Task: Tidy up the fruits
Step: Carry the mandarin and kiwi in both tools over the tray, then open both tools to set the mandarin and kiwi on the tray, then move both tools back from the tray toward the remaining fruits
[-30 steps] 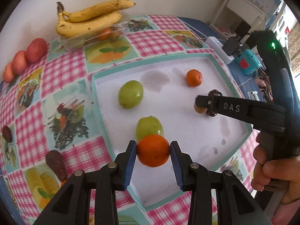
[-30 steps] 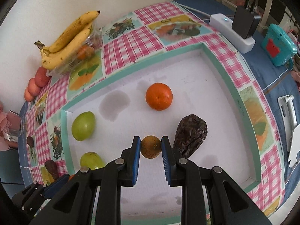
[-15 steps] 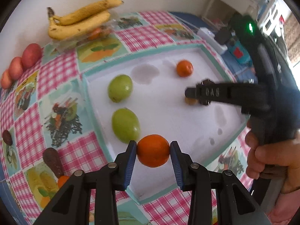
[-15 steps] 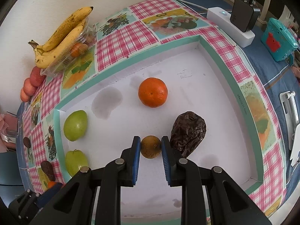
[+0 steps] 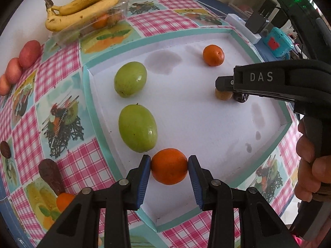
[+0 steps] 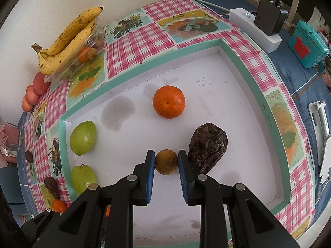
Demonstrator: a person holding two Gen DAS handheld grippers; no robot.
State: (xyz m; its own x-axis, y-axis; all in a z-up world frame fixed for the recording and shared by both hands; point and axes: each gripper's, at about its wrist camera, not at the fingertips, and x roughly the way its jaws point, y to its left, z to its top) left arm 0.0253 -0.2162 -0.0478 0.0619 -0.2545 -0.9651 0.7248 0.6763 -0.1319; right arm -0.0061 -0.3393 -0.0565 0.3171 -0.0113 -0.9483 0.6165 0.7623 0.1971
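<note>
Left wrist view
- left gripper (image 5: 169, 166): clamped on an orange (image 5: 169, 166), blue pads touching both sides of it (solid squeeze, no gap).
- where that orange is: held over the near end of the white tray (image 5: 186, 111), just past the near rim.
- green fruit (image 5: 137, 128): right ahead of the fingertips, slightly left, lying on the tray floor close to the held orange.
- second green fruit (image 5: 130, 79): further ahead, same left side of the tray.
- second orange (image 5: 213, 55): far ahead and to the right, alone near the far wall.
- right gripper (image 5: 224, 86): comes in from the right, tips down at a small brown fruit (image 5: 223, 95).
- right hand (image 5: 312, 167): wrapped round the handle at the right edge.
- bananas (image 5: 82, 10): far ahead left, lying on top of a clear plastic box (image 5: 99, 23) on the checked tablecloth (image 5: 68, 62).

Right wrist view
- right gripper (image 6: 166, 161): closed around the small brown fruit (image 6: 166, 161), a pad against each side.
- where it is: low over the tray (image 6: 238, 95) floor; can't tell if it's touching.
- dark wrinkled fruit (image 6: 208, 144): just right of the right finger, touching or nearly so (hard to call).
- second orange (image 6: 168, 101): straight ahead, well clear of the tips.
- green fruits (image 6: 83, 138) and (image 6: 82, 178): off to the left by the tray's left wall.
- power strip (image 6: 254, 30): far right, beyond the tray, with a black charger (image 6: 269, 19) plugged in.
</note>
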